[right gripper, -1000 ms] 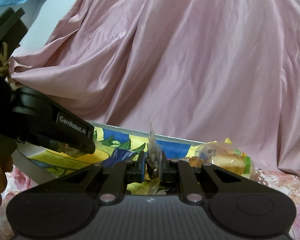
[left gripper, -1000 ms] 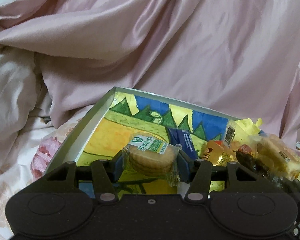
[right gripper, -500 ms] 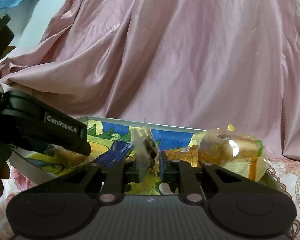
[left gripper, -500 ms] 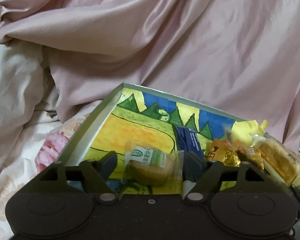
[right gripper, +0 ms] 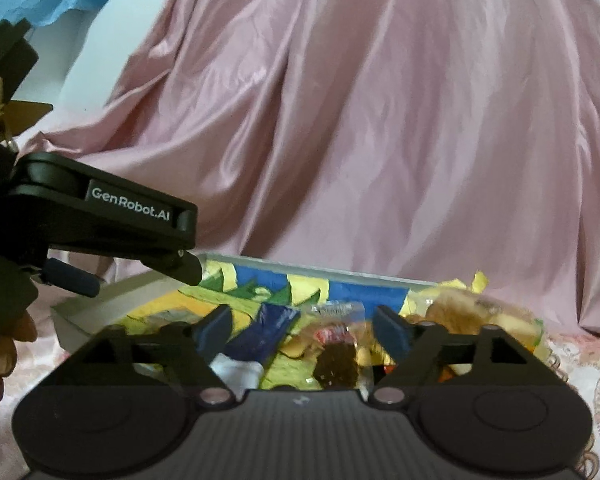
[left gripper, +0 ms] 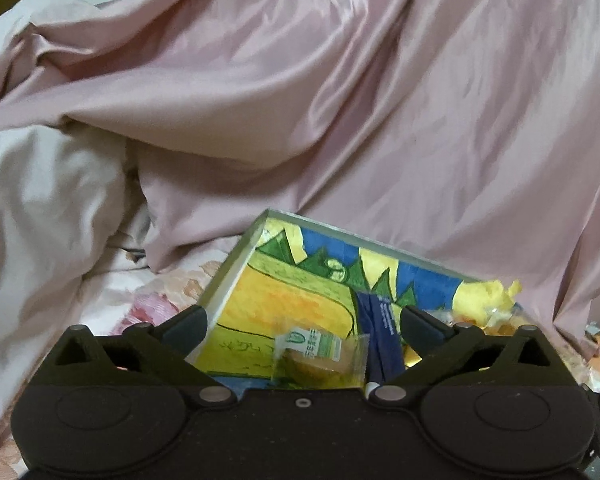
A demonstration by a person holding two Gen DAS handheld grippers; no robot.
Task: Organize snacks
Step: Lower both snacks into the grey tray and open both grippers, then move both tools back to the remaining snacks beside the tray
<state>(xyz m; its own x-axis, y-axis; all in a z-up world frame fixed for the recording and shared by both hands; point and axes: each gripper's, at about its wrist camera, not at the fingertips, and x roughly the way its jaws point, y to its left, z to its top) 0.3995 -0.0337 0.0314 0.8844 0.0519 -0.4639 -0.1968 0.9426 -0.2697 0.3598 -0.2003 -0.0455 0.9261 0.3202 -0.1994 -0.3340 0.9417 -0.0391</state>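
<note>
Box [left gripper: 236,268] lay in lower centre of the left wrist view, on bedding, draped sheet [left gripper: 340,100] behind it filling the upper frame. Inside the box: biscuit pack [left gripper: 320,354] at lower centre, flat sachet [left gripper: 382,332] just right of it, crumpled wrappers [left gripper: 496,304] at the right end. In the right wrist view, dark snack pack [right gripper: 336,356] lay lower centre in the box, bread pack [right gripper: 496,320] to its right.

I see a shallow box [left gripper: 236,276] painted yellow, green and blue lying on the bed. Inside, a clear-wrapped biscuit pack [left gripper: 320,354] lies near its front edge, a navy packet [left gripper: 382,332] beside it, a dark-filled clear wrapper [right gripper: 336,354] and bread [right gripper: 480,316] toward the right corner.
</note>
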